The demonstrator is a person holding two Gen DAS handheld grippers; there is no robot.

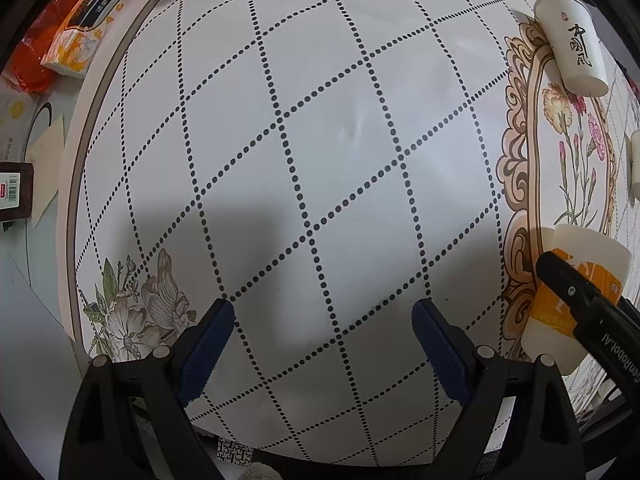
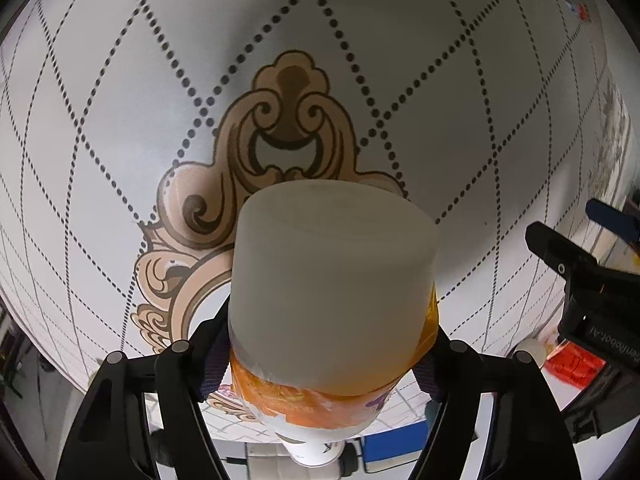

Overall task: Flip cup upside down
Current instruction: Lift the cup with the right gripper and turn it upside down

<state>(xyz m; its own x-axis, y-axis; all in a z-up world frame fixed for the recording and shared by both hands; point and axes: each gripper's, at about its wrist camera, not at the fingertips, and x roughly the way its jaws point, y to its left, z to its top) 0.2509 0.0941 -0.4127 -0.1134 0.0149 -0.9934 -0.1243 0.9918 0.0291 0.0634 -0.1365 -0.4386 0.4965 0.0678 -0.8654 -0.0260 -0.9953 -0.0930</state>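
I have the cup (image 2: 332, 292) pinched in my right tool (image 2: 328, 356), held over the table (image 2: 460, 128) above the brown scrolled border of the cloth, wide end pointing away from the camera toward the table, narrow base back toward me, so I judge the flip well under way but the cup not yet set down. My worry is the grip: the pads sit on the orange band of a thin paper wall, and if I squeeze harder the wall could buckle, while a loose hold on that tapered side could let the cup slide out as I lower it. If I come down tilted, the rim may catch on one edge and the cup could tip over when I let go. The right tool is closed to the cup's width, both pads against its sides; I cannot tell whether the rim touches the cloth yet. From the left wrist view the cup sits at the near right, and my left tool (image 1: 324, 344) hovers wide apart over bare checked cloth, holding nothing, well to the left. Another paper cup (image 1: 572, 44) lies on its side at the far right, clear of my path.
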